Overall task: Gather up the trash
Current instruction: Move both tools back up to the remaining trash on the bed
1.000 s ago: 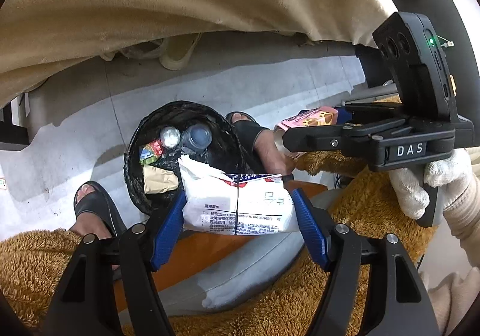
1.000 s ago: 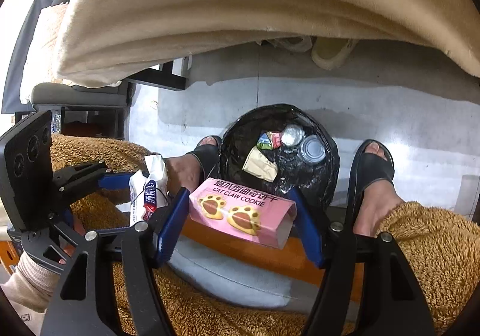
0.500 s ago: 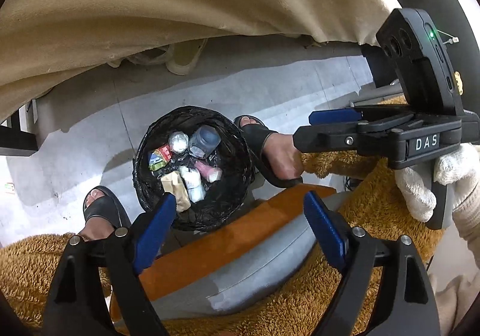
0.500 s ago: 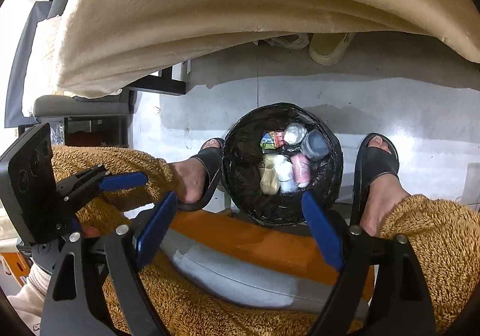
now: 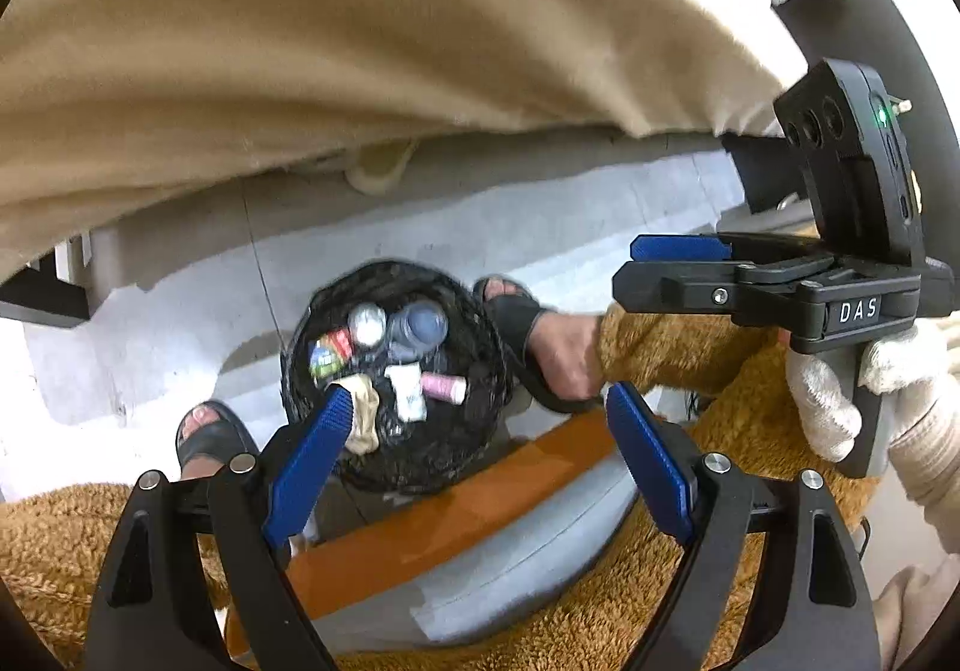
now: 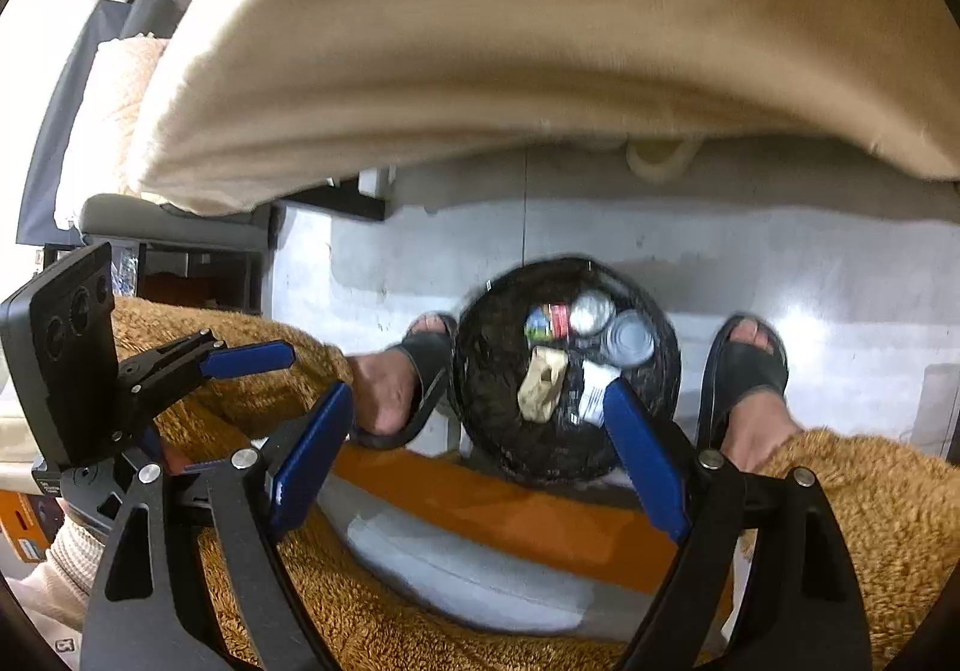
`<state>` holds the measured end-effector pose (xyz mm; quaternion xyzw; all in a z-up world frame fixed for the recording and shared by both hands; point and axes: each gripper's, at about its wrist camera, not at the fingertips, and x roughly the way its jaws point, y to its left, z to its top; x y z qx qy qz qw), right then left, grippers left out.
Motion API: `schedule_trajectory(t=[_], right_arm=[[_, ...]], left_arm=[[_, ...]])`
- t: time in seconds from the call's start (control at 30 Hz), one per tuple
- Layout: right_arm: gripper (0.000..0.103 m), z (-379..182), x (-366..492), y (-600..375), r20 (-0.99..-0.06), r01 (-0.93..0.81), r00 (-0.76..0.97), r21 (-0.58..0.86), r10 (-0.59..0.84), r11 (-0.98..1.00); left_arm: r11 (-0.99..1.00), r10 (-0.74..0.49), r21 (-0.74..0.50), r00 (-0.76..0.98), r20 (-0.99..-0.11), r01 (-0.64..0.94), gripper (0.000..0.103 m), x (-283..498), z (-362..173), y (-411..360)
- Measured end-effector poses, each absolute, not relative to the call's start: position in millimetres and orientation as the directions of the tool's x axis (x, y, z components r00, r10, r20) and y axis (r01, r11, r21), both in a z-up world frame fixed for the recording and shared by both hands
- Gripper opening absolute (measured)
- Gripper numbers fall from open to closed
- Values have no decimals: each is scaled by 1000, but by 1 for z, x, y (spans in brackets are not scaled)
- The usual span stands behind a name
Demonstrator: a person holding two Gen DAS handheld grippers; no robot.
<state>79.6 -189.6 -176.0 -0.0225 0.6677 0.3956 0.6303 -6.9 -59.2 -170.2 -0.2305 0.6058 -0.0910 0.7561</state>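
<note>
Above black-lined trash bin (image 5: 396,371) on floor, left tool (image 5: 474,443) and right tool (image 6: 480,431) hover wide open, holding nothing. White packet (image 5: 408,398), pink box (image 5: 444,386) lie inside bin between sandalled feet, likely for easy dropping.

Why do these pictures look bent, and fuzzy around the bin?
Left wrist view: fisheye bows the beige blanket; the bin is motion-smeared, while the left tool stays sharp. Right wrist view: same curving, blurred bin, and glare on the floor.
</note>
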Motion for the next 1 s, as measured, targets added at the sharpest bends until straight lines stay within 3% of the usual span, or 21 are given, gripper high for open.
schedule_trajectory(t=[0.33,0.63,1.0], right_arm=[[84,-115,85,-191,-802,-661,13,441,597,607],[84,-66,96,-180,-714,-780,112,368,691,506],[84,-29,148,-155,-650,-792,184,347,738,503]], left_arm=[[891,-345,-439,461,-818,-113,85,-5,-123,-35],[914,-271,-395,587,-763,-92,85,11,-78,-8],[941,-186,-328,680,-709,-85,85,50,-32,34]])
